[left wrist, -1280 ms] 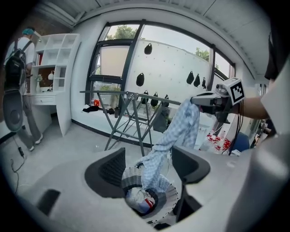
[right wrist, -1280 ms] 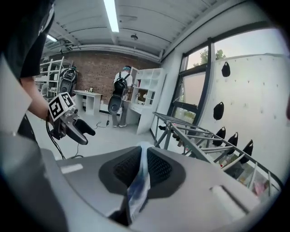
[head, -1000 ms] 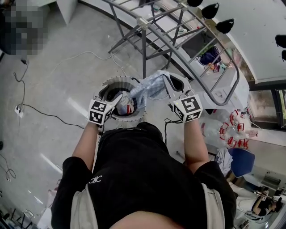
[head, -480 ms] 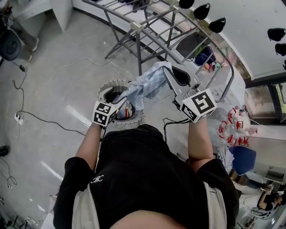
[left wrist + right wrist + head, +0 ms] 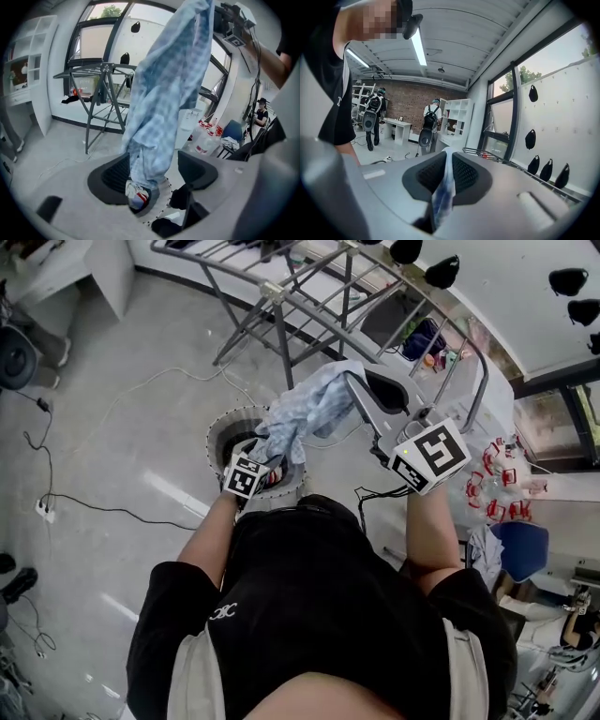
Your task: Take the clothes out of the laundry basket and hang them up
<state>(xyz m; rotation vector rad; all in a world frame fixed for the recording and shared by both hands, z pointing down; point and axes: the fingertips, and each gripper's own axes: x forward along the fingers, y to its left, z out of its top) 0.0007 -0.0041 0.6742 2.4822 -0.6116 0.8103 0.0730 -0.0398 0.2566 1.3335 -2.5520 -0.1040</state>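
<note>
A: How are the arms posed, as we look down from the head?

B: We see the right arm raised. Its right gripper (image 5: 367, 388) is held near level beside the drying rack (image 5: 277, 292), jaws pinched narrow on an edge of the blue checked garment (image 5: 314, 409). The left arm reaches down, and the left gripper (image 5: 154, 171) tilts toward the laundry basket (image 5: 216, 432) on the floor. Its jaws are spread wide. The garment hangs between them, and we see no pad pressing on it.

A: What has changed from a second ago?

B: The right gripper has risen, and more of the garment now hangs clear of the basket. The left gripper has dropped from beside the rim to the basket's mouth.

A: And the basket?

B: The garment's lower end trails into it, and we make out a red and white cloth (image 5: 138, 196) inside.
</note>
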